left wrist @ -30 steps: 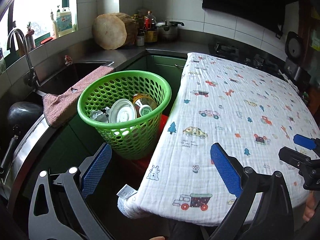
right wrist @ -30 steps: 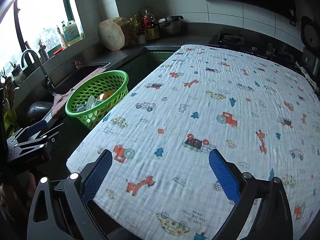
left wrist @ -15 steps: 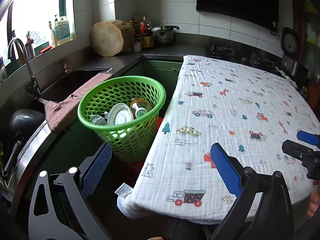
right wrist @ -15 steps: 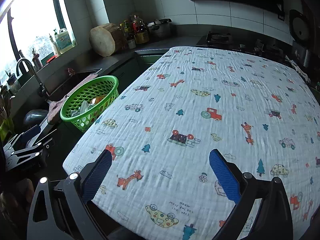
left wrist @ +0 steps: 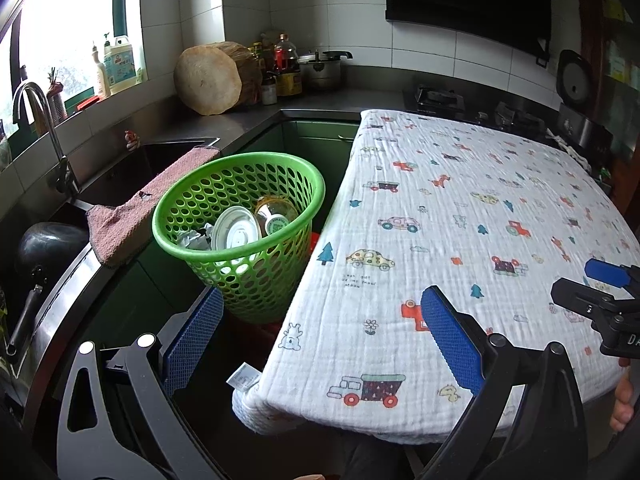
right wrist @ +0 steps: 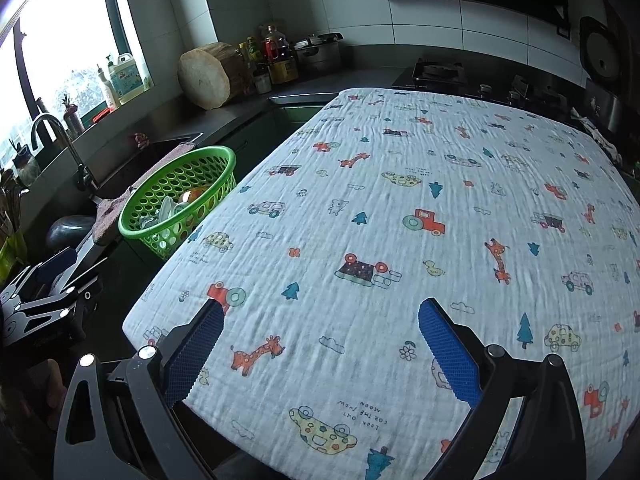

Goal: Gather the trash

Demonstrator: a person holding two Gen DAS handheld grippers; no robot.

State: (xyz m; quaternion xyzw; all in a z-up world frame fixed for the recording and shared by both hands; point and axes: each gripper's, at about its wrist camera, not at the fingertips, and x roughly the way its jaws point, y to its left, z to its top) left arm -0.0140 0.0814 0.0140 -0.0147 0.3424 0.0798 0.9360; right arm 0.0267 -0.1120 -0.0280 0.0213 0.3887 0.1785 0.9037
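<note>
A green perforated basket [left wrist: 256,276] [right wrist: 208,160] stands left of the table and holds trash: a white round lid [left wrist: 236,234], a jar with a label [left wrist: 276,216] and crumpled foil [left wrist: 194,240]. My left gripper [left wrist: 320,328] is open and holds nothing, hovering near the table's front left corner, short of the basket. My right gripper [right wrist: 320,344] is open with nothing in it above the front of the table. The table carries a white cloth [left wrist: 460,220] [right wrist: 420,220] printed with cars and animals; I see no loose trash on it.
A sink with a tap [left wrist: 36,120] and a pink towel [left wrist: 132,216] lie left of the basket. A round wooden block [left wrist: 208,80], bottles and a pot [left wrist: 324,68] line the back counter. A stove [left wrist: 440,98] sits behind the table.
Both grippers have drawn back and risen a little, so the basket and table look slightly farther. Nothing was picked up or let go.
</note>
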